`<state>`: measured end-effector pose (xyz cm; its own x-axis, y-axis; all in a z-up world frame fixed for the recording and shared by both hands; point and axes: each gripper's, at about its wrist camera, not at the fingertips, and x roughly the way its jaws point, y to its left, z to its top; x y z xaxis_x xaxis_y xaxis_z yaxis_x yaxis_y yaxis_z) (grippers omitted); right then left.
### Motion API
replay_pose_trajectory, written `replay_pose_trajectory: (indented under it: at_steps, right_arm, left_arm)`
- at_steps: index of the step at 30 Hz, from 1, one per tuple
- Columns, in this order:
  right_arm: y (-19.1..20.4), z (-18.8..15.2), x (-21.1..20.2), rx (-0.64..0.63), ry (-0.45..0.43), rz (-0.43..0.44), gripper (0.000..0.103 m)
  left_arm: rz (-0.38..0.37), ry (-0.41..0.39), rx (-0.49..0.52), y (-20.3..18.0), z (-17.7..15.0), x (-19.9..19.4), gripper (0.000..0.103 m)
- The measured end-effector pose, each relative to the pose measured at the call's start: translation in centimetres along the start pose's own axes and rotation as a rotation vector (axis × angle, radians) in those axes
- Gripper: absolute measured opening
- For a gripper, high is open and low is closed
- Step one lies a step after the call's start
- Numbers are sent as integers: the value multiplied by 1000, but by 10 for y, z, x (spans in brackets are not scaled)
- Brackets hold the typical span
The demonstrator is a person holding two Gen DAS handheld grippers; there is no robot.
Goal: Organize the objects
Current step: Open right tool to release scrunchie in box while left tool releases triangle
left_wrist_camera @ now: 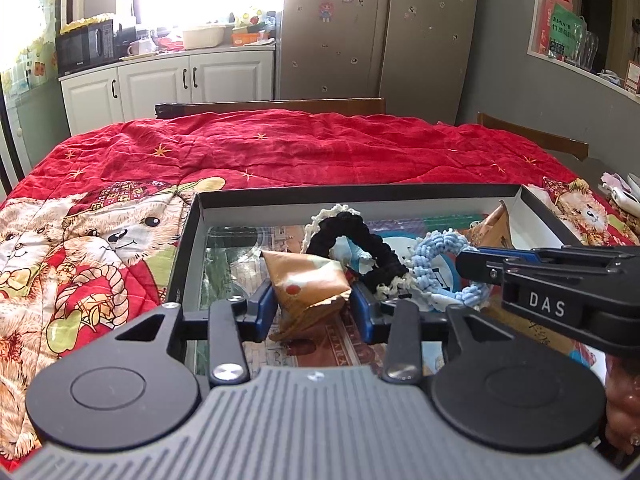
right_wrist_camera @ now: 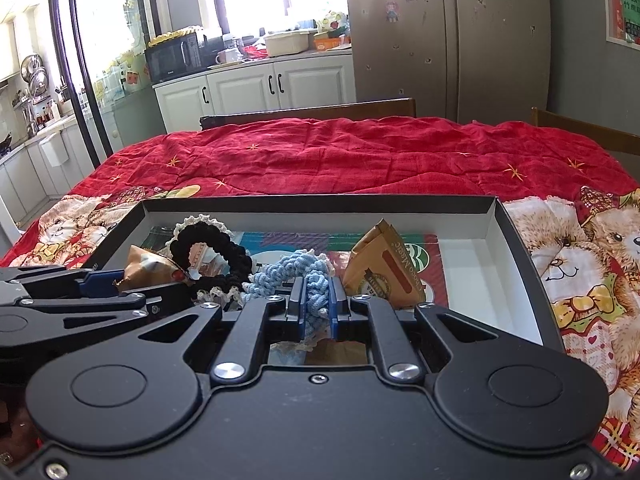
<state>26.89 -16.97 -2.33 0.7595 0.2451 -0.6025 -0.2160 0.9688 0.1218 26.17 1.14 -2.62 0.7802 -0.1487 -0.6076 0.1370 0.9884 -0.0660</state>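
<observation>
A shallow black box (left_wrist_camera: 320, 194) (right_wrist_camera: 320, 202) with a white inside lies on the red quilt. In it are a black scrunchie (left_wrist_camera: 352, 240) (right_wrist_camera: 216, 248), a blue knitted scrunchie (left_wrist_camera: 436, 256) (right_wrist_camera: 288, 270), and two brown snack packets. My left gripper (left_wrist_camera: 314, 308) is shut on one brown packet (left_wrist_camera: 308, 284), which also shows in the right wrist view (right_wrist_camera: 148, 270). My right gripper (right_wrist_camera: 317, 310) is shut on the blue scrunchie; it enters the left wrist view from the right (left_wrist_camera: 480, 266). The other brown packet (right_wrist_camera: 380, 268) leans upright to its right.
The red bear-print quilt (left_wrist_camera: 280, 148) (right_wrist_camera: 360, 152) covers the table. Printed cards line the box floor (right_wrist_camera: 424, 256). Wooden chair backs (left_wrist_camera: 280, 105) stand beyond the far edge. White items (left_wrist_camera: 620, 192) lie at the table's right edge. Cabinets and a fridge are behind.
</observation>
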Motion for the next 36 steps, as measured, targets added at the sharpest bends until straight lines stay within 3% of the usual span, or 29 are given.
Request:
replay_pose_trajectory:
  at_steps: [15, 23, 36]
  right_arm:
    - [-2, 1, -4, 10, -17, -11, 15]
    - [-3, 5, -14, 24, -54, -3, 29]
    - [7, 10, -43, -9, -116, 1, 31]
  left_arm:
    - [10, -21, -8, 1, 3, -8, 66]
    - [12, -49, -11, -1, 6, -19, 76]
    - [4, -130, -22, -6, 13, -56, 80]
